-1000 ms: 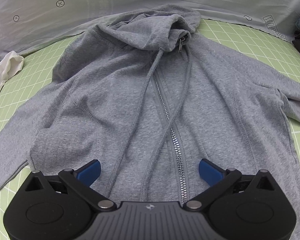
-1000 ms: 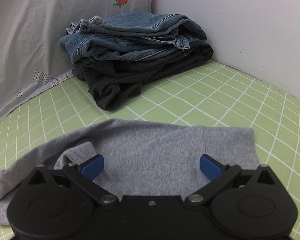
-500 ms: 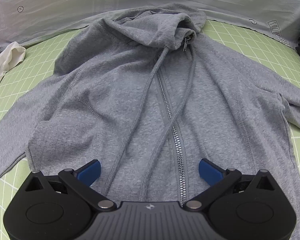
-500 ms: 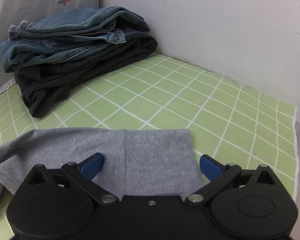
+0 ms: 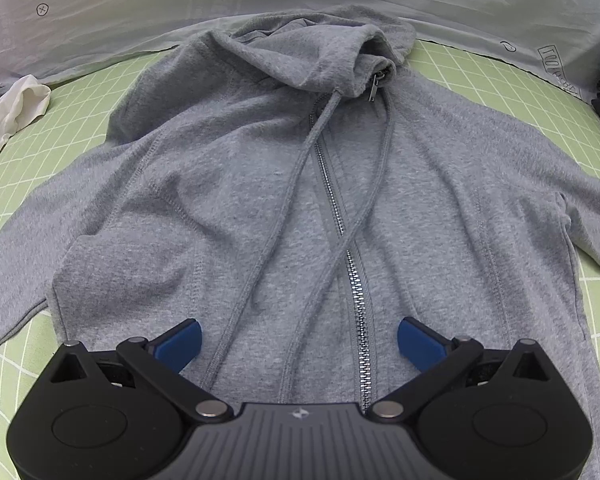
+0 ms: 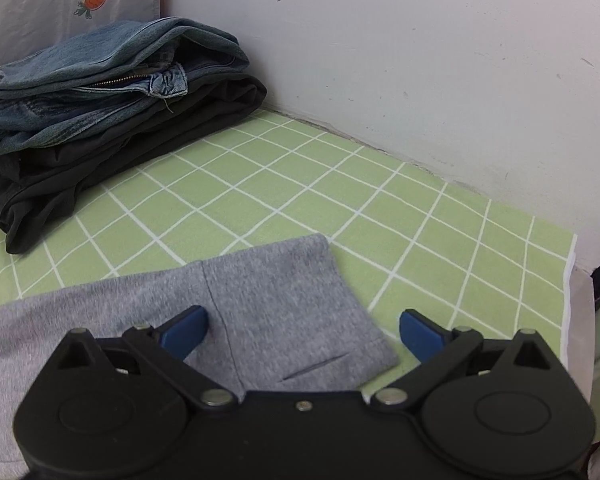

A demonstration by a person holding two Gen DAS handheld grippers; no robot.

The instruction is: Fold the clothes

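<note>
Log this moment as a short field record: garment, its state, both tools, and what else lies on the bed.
garment: grey zip hoodie, spread front up on the green checked sheet
zip: closed, drawstrings crossed over it
left tool: open, over the hem, holding nothing
right tool: open, over the sleeve cuff, not gripping
stack: folded jeans on dark garments, by the wall
other: white cloth at the far left

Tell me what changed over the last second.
The right gripper swung along the hoodie sleeve to its cuff, the folded jeans sliding left in its view. The left gripper eased slightly forward over the grey hoodie. Both stayed open, holding nothing; the hoodie lies flat, unfolded.
</note>
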